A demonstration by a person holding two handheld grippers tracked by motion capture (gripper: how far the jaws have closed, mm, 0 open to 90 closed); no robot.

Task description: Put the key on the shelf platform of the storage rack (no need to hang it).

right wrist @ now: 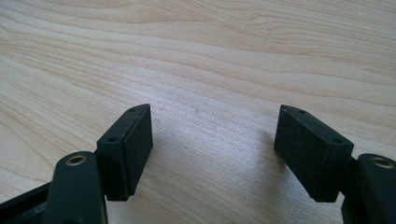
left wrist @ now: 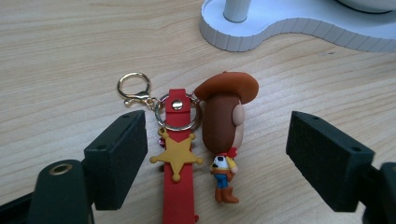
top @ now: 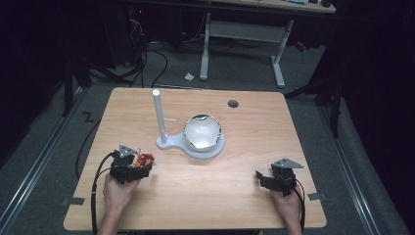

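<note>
A cowboy figure keychain (left wrist: 224, 135) lies flat on the wooden table, with a brown hat, a red strap (left wrist: 178, 186) bearing a yellow star, and a gold clasp (left wrist: 134, 88). My left gripper (left wrist: 217, 149) stands open around it, one jaw on each side, touching nothing. In the high view the keychain (top: 145, 158) shows as a red spot at the left gripper (top: 139, 164). A white stand (top: 161, 117) with an upright post and a hook shares its base with a round bowl (top: 202, 132). My right gripper (right wrist: 212, 140) is open over bare wood at the near right (top: 264, 177).
The white base (left wrist: 261, 32) of the stand lies just beyond the keychain. A round cable hole (top: 233, 104) sits at the table's far side. The table's near edge is close behind both hands. Dark floor, cables and a desk frame lie beyond the table.
</note>
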